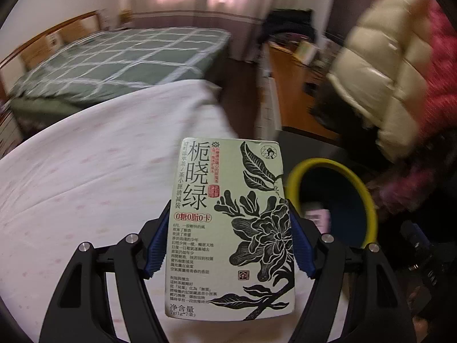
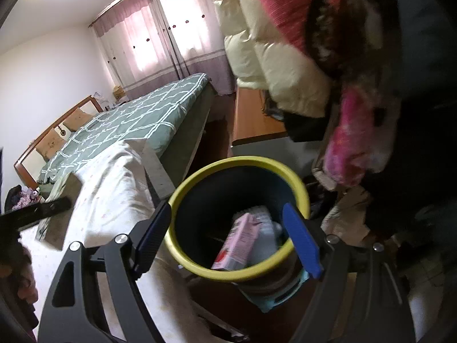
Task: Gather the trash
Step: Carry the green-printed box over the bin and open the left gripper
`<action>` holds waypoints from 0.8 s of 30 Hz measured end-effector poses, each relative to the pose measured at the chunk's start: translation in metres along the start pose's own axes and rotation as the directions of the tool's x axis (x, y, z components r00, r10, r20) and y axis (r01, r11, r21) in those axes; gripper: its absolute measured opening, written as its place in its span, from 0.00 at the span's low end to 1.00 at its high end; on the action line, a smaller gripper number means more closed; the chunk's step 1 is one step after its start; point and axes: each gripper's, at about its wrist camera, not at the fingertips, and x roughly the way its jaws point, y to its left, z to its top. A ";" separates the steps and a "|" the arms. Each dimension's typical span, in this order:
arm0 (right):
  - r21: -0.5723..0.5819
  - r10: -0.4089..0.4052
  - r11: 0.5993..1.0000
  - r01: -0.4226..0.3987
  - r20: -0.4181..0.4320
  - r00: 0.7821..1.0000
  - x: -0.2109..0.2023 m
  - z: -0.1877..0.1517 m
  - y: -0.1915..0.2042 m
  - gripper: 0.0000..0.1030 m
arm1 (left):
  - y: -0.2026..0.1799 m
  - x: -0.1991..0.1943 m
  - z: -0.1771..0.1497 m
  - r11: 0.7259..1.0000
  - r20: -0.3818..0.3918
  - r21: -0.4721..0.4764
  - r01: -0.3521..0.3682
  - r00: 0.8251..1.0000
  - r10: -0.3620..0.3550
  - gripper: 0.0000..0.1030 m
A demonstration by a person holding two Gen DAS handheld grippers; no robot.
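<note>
Left gripper (image 1: 228, 240): clamped on a pale green tea box (image 1: 230, 228), held beside the yellow-rimmed bin (image 1: 368, 200). Right gripper (image 2: 228, 237): wide, empty, its fingers either side of the bin's rim; pink carton (image 2: 238, 240) inside.

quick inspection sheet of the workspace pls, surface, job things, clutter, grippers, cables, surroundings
surface: white bedsheet, bare where visible
job's things: green tea box; yellow-rimmed bin holding a pink carton
clutter: nothing seen on the sheet
grippers: left gripper shut on the tea box; right gripper open, nothing between its fingers, bin beyond
cables: nothing seen
surroundings: green checked bed, pink curtains, cream puffer jacket
</note>
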 end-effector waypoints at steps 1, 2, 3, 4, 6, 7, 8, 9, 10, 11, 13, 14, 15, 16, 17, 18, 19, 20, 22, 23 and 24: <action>0.000 -0.006 1.000 0.006 0.008 1.000 -0.005 0.000 -0.007 0.75 | -0.013 0.004 0.002 1.000 -0.005 0.015 0.015 1.000 -0.015 0.69; -0.002 -0.010 1.000 0.010 0.011 1.000 -0.009 0.000 -0.010 0.75 | -0.024 0.008 0.002 0.999 -0.011 0.025 0.026 1.000 -0.026 0.69; -0.009 -0.016 1.000 0.016 0.014 1.000 -0.011 0.000 -0.014 0.76 | -0.040 0.014 0.004 0.998 -0.023 0.041 0.044 0.999 -0.043 0.69; -0.013 -0.023 1.000 0.023 0.018 1.000 -0.015 0.000 -0.019 0.77 | -0.053 0.019 0.004 0.997 -0.034 0.052 0.059 0.998 -0.057 0.69; -0.011 -0.030 0.999 0.030 0.021 0.999 -0.019 -0.001 -0.027 0.77 | -0.080 0.032 0.004 0.993 -0.057 0.080 0.088 0.995 -0.083 0.69; -0.011 -0.033 0.999 0.033 0.019 0.999 -0.021 -0.001 -0.031 0.77 | -0.089 0.036 0.002 0.991 -0.064 0.093 0.096 0.994 -0.091 0.69; -0.008 -0.037 0.999 0.037 0.021 0.999 -0.023 -0.002 -0.036 0.77 | -0.099 0.040 0.001 0.989 -0.071 0.107 0.104 0.993 -0.097 0.69; -0.003 -0.040 0.999 0.040 0.023 0.999 -0.024 -0.003 -0.040 0.78 | -0.111 0.047 0.001 0.987 -0.081 0.122 0.109 0.992 -0.099 0.69; 0.002 -0.043 0.999 0.043 0.022 0.999 -0.025 -0.004 -0.044 0.79 | -0.119 0.052 0.000 0.985 -0.089 0.133 0.112 0.991 -0.101 0.70; 0.002 -0.046 0.999 0.046 0.018 0.999 -0.025 -0.005 -0.049 0.79 | -0.127 0.057 0.001 0.983 -0.096 0.142 0.118 0.990 -0.105 0.69; 0.011 -0.051 0.999 0.051 0.016 0.999 -0.026 -0.006 -0.056 0.79 | -0.143 0.069 0.000 0.979 -0.113 0.155 0.129 0.987 -0.112 0.70; 0.016 -0.052 0.999 0.051 0.014 0.999 -0.025 -0.006 -0.060 0.79 | -0.145 0.072 -0.001 0.979 -0.118 0.158 0.130 0.987 -0.112 0.70; 0.018 -0.052 0.998 0.052 0.013 0.999 -0.024 -0.005 -0.062 0.79 | -0.150 0.080 0.001 0.978 -0.123 0.163 0.131 0.986 -0.112 0.70; 0.023 -0.055 0.998 0.055 0.012 0.998 -0.023 -0.005 -0.065 0.79 | -0.153 0.085 0.002 0.977 -0.125 0.167 0.129 0.986 -0.109 0.70; 0.026 -0.057 0.998 0.057 0.011 0.998 -0.022 -0.006 -0.066 0.79 | -0.155 0.089 0.002 0.978 -0.126 0.170 0.125 0.987 -0.104 0.70; 0.027 -0.059 0.998 0.059 0.011 0.998 -0.022 -0.006 -0.067 0.79 | -0.156 0.093 0.003 0.978 -0.126 0.169 0.123 0.987 -0.103 0.70; 0.026 -0.060 0.998 0.060 0.009 0.998 -0.020 -0.005 -0.067 0.80 | -0.156 0.096 0.004 0.978 -0.126 0.166 0.125 0.987 -0.104 0.70; 0.025 -0.061 0.998 0.061 0.006 0.998 -0.019 -0.006 -0.067 0.80 | -0.155 0.098 0.004 0.979 -0.121 0.161 0.121 0.987 -0.103 0.71; 0.021 -0.060 0.998 0.060 -0.001 0.998 -0.017 -0.007 -0.066 0.81 | -0.151 0.094 0.005 0.982 -0.093 0.154 0.106 0.991 -0.092 0.90; 0.016 -0.056 0.998 0.056 -0.007 0.998 -0.017 -0.007 -0.064 0.81 | -0.145 0.086 0.005 0.984 -0.062 0.149 0.096 0.994 -0.087 0.90; 0.011 -0.053 0.999 0.053 -0.011 0.999 -0.017 -0.008 -0.062 0.81 | -0.141 0.080 0.005 0.985 -0.047 0.149 0.089 0.995 -0.082 0.91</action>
